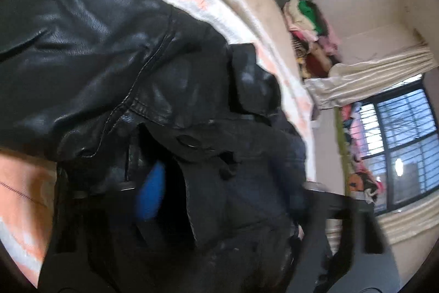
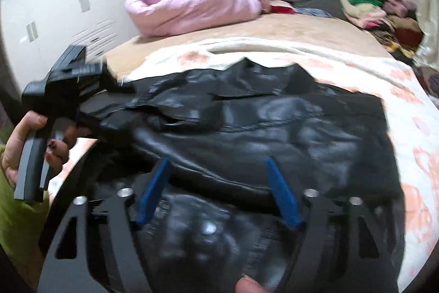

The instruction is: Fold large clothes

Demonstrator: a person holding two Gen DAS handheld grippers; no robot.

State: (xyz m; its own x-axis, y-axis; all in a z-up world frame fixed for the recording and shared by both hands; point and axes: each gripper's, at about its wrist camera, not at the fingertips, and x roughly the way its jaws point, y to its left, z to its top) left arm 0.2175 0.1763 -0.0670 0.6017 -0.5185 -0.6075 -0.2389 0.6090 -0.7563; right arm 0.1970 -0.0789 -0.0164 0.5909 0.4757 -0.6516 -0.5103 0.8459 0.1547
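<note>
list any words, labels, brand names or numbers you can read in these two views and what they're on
None: no readable text in either view.
Black leather jacket: only seams and a snap, no visible label or brand.
Floral sheet: pattern only, no words.
Pile of clothes: too blurred and small to tell any print.
Wardrobe doors: plain handles, no lettering.

Both hand-held grippers tilted downward, one plainly open.
Black two-finger right gripper (image 2: 216, 191) with blue pads (image 2: 152, 191) spread well apart, a fingertip (image 2: 247, 284) showing at its base. Black left gripper (image 1: 230, 188) clasped at the handle by a hand (image 2: 24, 144) with dark-painted nails and a green sleeve (image 2: 16, 224); only one blue pad (image 1: 151, 191) visible, so grip unclear.
</note>
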